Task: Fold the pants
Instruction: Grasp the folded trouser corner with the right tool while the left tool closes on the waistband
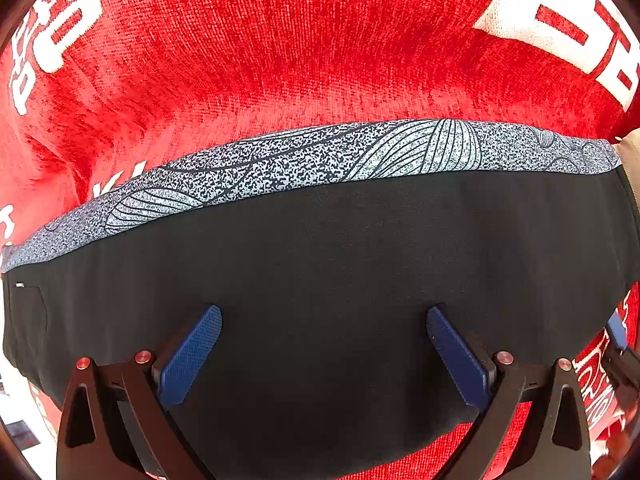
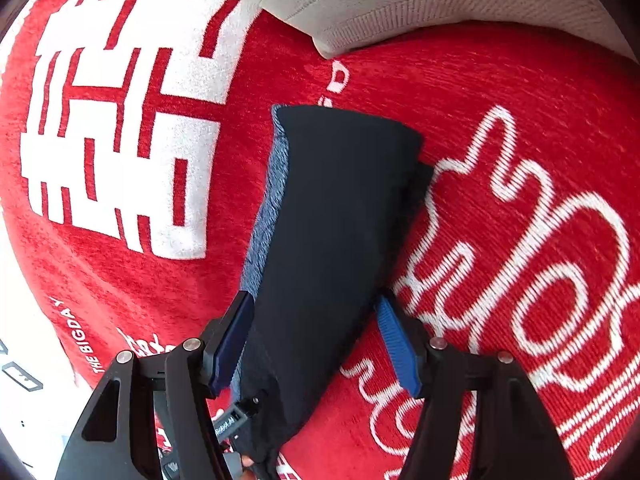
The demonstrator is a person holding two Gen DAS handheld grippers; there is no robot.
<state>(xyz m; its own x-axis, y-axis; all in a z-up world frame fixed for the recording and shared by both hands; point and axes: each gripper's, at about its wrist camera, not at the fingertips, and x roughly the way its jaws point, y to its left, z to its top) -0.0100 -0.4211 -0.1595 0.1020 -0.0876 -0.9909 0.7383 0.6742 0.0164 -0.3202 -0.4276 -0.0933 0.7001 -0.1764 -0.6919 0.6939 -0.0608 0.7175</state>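
Pants, black with a speckled grey band, folded flat on red blanket with white lettering; they fill the lower half of the left wrist frame. Left gripper at bottom centre, blue pads spread wide over the black cloth, gripping nothing. Right wrist frame: pants run as a narrow bundle from centre to bottom. Right gripper wide open, its fingers either side of the bundle, not clamped. Grey cushion upper right.

Both views close, angled down. Left wrist faces pants broadside; right wrist looks along their length. Shared: pants, red blanket.
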